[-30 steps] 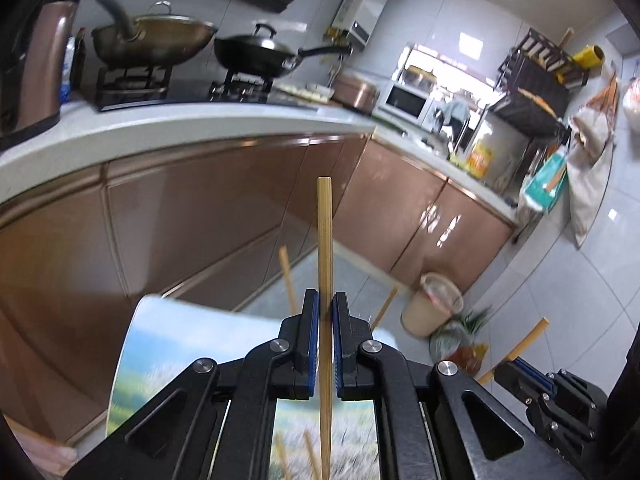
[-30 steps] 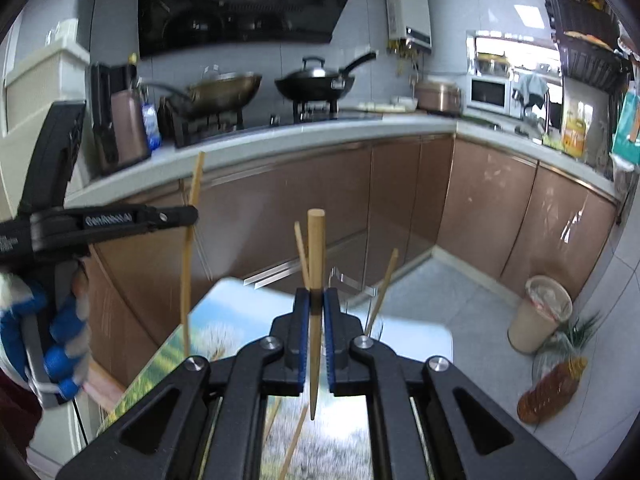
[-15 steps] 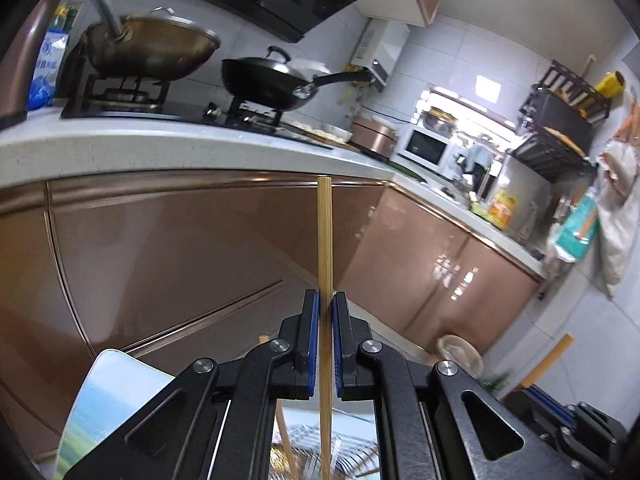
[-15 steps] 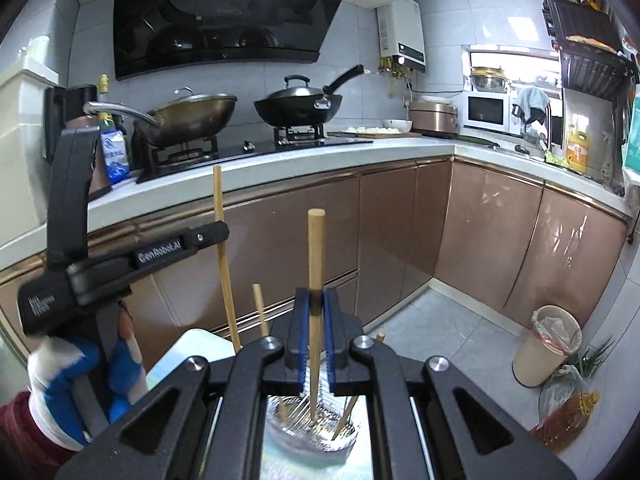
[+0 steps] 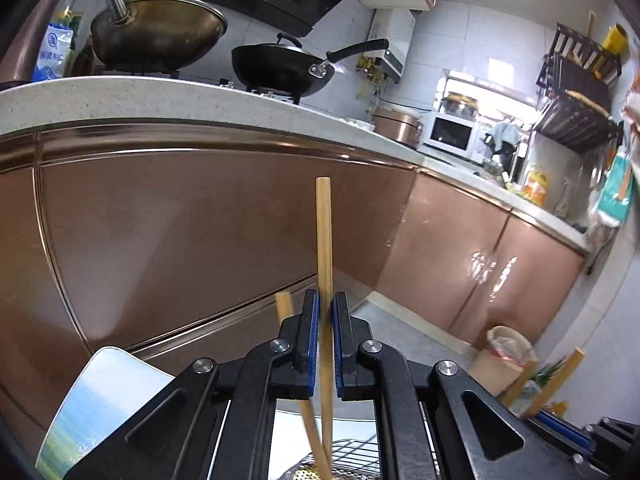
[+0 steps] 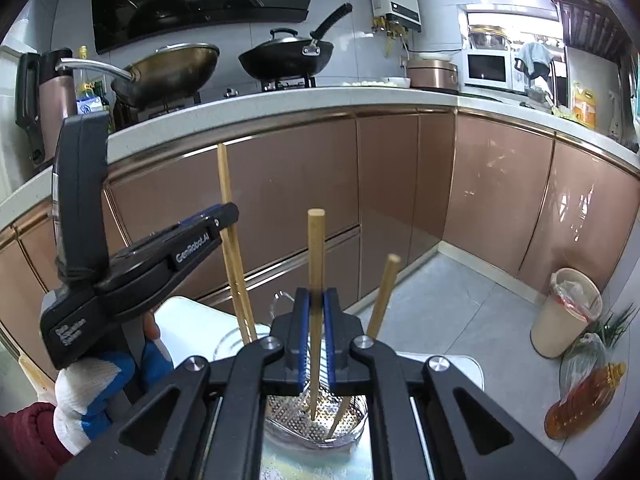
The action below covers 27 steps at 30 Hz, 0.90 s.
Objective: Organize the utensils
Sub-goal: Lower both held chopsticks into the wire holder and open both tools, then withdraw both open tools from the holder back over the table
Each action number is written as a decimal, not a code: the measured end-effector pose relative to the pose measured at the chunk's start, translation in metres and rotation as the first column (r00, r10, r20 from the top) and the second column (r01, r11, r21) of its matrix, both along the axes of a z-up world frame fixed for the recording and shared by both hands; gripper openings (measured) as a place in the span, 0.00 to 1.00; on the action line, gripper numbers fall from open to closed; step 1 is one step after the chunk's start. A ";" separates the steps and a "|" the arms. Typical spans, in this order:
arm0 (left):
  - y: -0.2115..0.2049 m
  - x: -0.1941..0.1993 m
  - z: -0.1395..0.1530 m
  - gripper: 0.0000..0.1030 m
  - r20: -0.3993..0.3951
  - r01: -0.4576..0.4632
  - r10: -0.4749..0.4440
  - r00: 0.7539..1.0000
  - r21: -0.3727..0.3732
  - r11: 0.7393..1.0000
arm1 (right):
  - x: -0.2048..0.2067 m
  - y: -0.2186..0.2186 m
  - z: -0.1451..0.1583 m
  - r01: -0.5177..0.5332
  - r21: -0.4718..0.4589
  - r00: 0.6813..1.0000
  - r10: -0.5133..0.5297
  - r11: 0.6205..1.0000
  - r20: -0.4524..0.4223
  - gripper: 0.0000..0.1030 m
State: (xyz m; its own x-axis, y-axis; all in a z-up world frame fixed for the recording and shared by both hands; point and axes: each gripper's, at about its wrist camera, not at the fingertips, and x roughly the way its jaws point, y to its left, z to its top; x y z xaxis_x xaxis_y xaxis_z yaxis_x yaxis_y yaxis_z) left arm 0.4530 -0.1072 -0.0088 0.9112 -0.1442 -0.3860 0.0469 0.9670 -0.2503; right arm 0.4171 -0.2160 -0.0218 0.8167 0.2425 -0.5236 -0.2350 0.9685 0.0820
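My left gripper (image 5: 325,344) is shut on an upright bamboo chopstick (image 5: 323,240); its lower end reaches into a wire utensil holder (image 5: 352,462) below. Another chopstick (image 5: 285,312) leans beside it. My right gripper (image 6: 316,344) is shut on a second upright chopstick (image 6: 316,256), its tip inside the clear-rimmed mesh holder (image 6: 316,416). In the right wrist view the left gripper (image 6: 228,216) holds its chopstick (image 6: 226,200) to the left, and one more chopstick (image 6: 384,292) leans in the holder.
The holder stands on a small table with a landscape-print top (image 5: 92,400). Brown kitchen cabinets (image 6: 288,200) and a white counter with two woks (image 6: 288,60) lie ahead. A bin (image 6: 564,312) and an oil bottle (image 6: 580,404) stand on the floor at right.
Both grippers have come lower and closer over the holder, each still gripping its chopstick. The chopstick tips now reach into the holder.
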 end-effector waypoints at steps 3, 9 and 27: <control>0.000 0.001 -0.009 0.06 -0.014 -0.007 0.007 1.000 0.003 1.000 | -0.002 0.001 -0.007 0.000 -0.010 1.000 0.000 1.000 -0.014 0.06; 0.003 -0.004 -0.019 0.07 -0.041 0.002 -0.001 0.999 0.025 1.000 | -0.008 -0.006 -0.017 0.001 0.000 0.999 -0.001 1.000 -0.041 0.06; 0.019 -0.061 0.016 0.41 -0.056 0.054 -0.046 0.997 0.139 0.989 | -0.065 -0.020 0.009 0.049 0.026 0.998 -0.049 0.998 -0.035 0.08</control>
